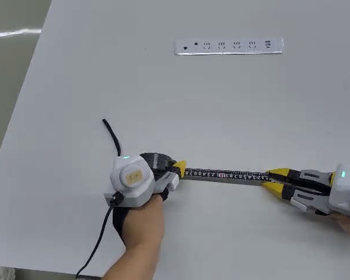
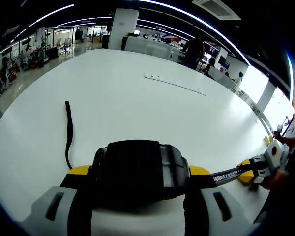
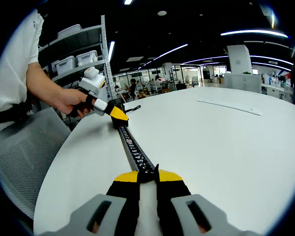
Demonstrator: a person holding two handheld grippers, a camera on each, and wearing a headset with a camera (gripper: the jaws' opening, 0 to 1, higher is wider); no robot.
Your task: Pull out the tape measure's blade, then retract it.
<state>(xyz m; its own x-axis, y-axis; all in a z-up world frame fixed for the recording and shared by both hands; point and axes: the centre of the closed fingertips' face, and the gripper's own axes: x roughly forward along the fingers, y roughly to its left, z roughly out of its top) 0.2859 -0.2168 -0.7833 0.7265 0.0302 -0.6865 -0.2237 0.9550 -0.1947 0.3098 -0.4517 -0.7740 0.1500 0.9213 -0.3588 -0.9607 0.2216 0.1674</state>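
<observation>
1. Left gripper (image 2: 138, 170), with yellow-tipped jaws, clamps the black plastic tape measure case (image 2: 137, 162) on the white table (image 1: 221, 105).
2. Printed numerals 3 to 8 run along the drawn-out dark metal blade (image 3: 132, 147); the right gripper (image 3: 147, 176) pinches its tip.
3. Beyond lie a thin black strap (image 1: 112, 137) and a long white power strip (image 1: 228, 46), well apart.

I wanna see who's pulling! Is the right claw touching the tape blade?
Touching. In the right gripper view, the right claw is pinched shut on the end of the blade.
</observation>
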